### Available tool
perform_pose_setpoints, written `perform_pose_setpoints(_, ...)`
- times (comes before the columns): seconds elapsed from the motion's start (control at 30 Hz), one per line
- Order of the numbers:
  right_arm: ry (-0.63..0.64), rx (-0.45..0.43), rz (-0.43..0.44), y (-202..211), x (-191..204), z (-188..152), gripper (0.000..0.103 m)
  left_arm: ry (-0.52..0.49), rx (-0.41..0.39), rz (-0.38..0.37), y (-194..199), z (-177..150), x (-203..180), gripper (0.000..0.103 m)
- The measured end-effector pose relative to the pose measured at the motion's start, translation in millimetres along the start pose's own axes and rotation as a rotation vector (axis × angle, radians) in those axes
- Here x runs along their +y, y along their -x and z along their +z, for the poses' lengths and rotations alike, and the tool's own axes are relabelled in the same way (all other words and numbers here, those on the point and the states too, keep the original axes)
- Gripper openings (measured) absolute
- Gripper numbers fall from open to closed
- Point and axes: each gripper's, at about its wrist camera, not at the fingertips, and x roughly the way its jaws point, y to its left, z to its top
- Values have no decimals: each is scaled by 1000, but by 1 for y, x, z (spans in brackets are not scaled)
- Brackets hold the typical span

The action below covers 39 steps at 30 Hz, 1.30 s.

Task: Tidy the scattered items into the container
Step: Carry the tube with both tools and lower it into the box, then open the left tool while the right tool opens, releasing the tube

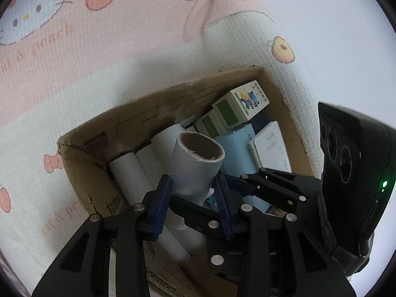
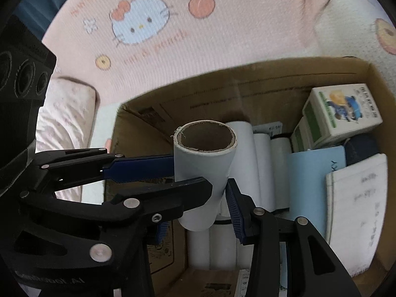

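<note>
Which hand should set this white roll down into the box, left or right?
Left, probably. The left gripper presses its fingers on both sides of the white roll, over the other rolls lying in the cardboard box. How firmly the right gripper holds it is unclear.

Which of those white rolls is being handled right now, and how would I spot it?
Look into the open cardboard box on the cartoon-print sheet. White rolls lie flat on its floor. The held roll is the only one tilted upward above them, its brown cardboard core facing the camera, gripped by both the left hand-held gripper and the right hand-held gripper.
</note>
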Motion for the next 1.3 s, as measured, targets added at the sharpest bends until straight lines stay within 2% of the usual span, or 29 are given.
perform_pose_setpoints(0.1,46,-1,-33,0,4,2,39,-7,4,2,0,0,-1,39)
perform_pose_setpoints(0.3,52,27,-28,-6,4,6,40,-10,22,25,-3,4,-3,39)
perform_pose_setpoints(0.43,67,36,-44,-12,8,6,39,8,-57,137,1,2,1,39)
perform_pose_setpoints(0.53,72,51,-57,-19,10,7,38,16,-51,130,1,5,9,39)
perform_pose_setpoints(0.57,65,50,-61,-20,10,9,35,25,-50,119,1,5,12,38)
perform_pose_setpoints(0.67,82,51,-79,-24,13,14,34,20,-59,103,3,5,16,31)
perform_pose_setpoints(0.97,68,46,-79,-15,15,11,34,-55,-69,64,9,1,9,29)
perform_pose_setpoints(1.1,66,25,-136,3,13,-2,34,-97,-64,67,11,-1,-3,29)
perform_pose_setpoints(1.2,71,60,-182,7,11,-16,34,-145,-49,92,7,-3,-14,31)
perform_pose_setpoints(1.3,88,137,-203,-4,11,-28,34,-208,-11,135,-3,-8,-24,31)
